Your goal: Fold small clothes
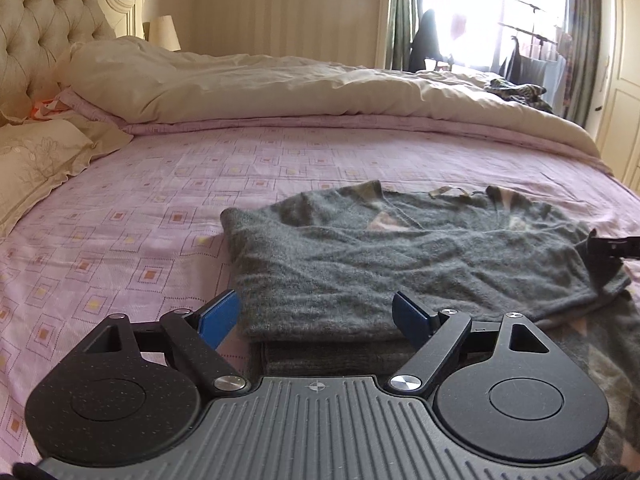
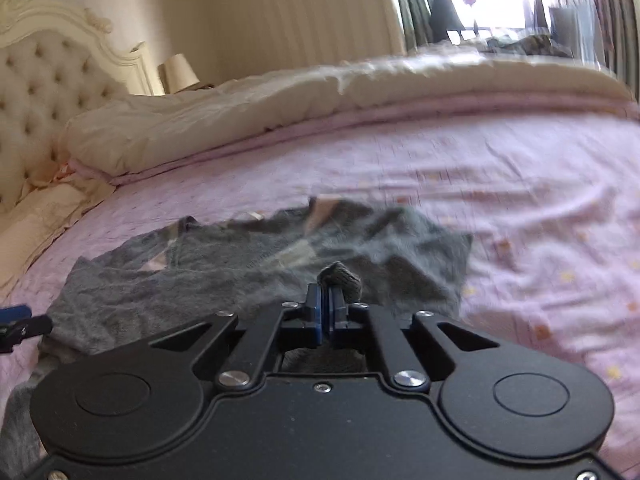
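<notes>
A grey knitted sweater (image 1: 380, 256) with pink and tan diamond patches lies partly folded on the pink bed sheet (image 1: 140, 208). My left gripper (image 1: 316, 316) is open at the sweater's near left edge, blue pads wide apart, nothing between them. The right gripper (image 1: 612, 248) shows at the sweater's right edge in the left wrist view. In the right wrist view the sweater (image 2: 180, 280) spreads ahead and my right gripper (image 2: 329, 300) is shut on a bunched bit of its grey fabric. The left gripper (image 2: 16, 320) pokes in at the far left there.
A cream duvet (image 1: 240, 84) is heaped along the far side of the bed. A pillow (image 1: 36, 156) and tufted headboard (image 1: 44, 24) are at the left. Dark patterned clothes (image 1: 516, 92) lie at the far right near the window. Pink sheet stretches left and right of the sweater.
</notes>
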Available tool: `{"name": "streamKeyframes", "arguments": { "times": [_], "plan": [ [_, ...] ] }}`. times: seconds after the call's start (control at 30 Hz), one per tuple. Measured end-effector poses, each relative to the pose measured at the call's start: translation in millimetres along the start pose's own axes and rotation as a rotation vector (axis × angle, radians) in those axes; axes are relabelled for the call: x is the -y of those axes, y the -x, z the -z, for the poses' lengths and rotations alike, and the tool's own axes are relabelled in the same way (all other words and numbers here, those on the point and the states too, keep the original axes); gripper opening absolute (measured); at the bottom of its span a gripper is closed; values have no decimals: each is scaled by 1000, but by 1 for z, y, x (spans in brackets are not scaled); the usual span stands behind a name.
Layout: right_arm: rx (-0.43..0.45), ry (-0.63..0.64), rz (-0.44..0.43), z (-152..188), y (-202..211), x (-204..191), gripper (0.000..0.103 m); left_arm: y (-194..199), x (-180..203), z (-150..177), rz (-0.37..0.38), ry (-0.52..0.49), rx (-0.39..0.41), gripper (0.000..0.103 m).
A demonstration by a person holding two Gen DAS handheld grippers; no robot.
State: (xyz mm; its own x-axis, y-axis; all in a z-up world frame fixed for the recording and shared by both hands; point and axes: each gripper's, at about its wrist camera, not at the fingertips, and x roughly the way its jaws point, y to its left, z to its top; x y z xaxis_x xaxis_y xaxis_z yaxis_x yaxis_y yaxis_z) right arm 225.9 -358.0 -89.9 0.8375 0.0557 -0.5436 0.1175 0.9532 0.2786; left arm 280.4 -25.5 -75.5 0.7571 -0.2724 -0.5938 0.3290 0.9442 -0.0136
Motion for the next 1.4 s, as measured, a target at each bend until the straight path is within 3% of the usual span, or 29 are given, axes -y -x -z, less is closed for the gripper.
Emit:
{"name": "streamKeyframes", "arguments": {
  "times": [0.13, 0.27, 0.4, 0.43, 0.5, 0.53, 0.7, 0.83, 0.87, 0.9, 0.97, 1.1, 1.23, 1.3, 1.4],
  "plan": [
    [4, -62, 82, -7, 6, 12, 10, -9, 5, -11, -24, -40, 25, 83],
    [-37, -84, 126, 4, 0, 26, 11, -34, 2, -12, -117, -76, -24, 83],
    [9, -92, 80, 8, 10, 26, 19, -34, -16, -7, -98, 3, -44, 83],
    [5, -85, 74, 7, 8, 24, 23, -33, -19, -6, -91, 20, -44, 83],
    [-10, -82, 75, 7, 2, 22, 54, -30, -24, -4, -81, 40, -50, 83],
    [-13, -80, 80, 8, -1, 21, 56, -30, -26, -4, -76, 44, -54, 83],
    [-21, -98, 106, 12, -5, 24, 56, -27, -27, -4, -69, 31, -48, 83],
    [26, -4, 121, 12, 0, 11, 52, -30, -24, -7, -66, 21, -47, 83],
    [29, 26, 105, 11, 0, 7, 41, -31, -23, -7, -65, 20, -46, 83],
    [17, 50, 88, 10, -1, 4, 8, -31, -22, -8, -63, 20, -46, 83],
    [-10, 86, 97, 9, -4, -1, 4, -32, -22, -8, -63, 20, -45, 83],
    [-19, 32, 198, 10, -3, 17, 4, -32, -22, -10, -69, 11, -42, 83],
    [-57, 3, 244, 17, -4, 36, 4, -42, -32, -3, -112, 15, -86, 83],
    [-16, -12, 234, 17, 5, 35, 16, -45, -40, 2, -97, 48, -100, 84],
    [56, -2, 214, 10, 18, 21, 18, -45, -51, 8, -66, 122, -92, 86]
  ]
}}
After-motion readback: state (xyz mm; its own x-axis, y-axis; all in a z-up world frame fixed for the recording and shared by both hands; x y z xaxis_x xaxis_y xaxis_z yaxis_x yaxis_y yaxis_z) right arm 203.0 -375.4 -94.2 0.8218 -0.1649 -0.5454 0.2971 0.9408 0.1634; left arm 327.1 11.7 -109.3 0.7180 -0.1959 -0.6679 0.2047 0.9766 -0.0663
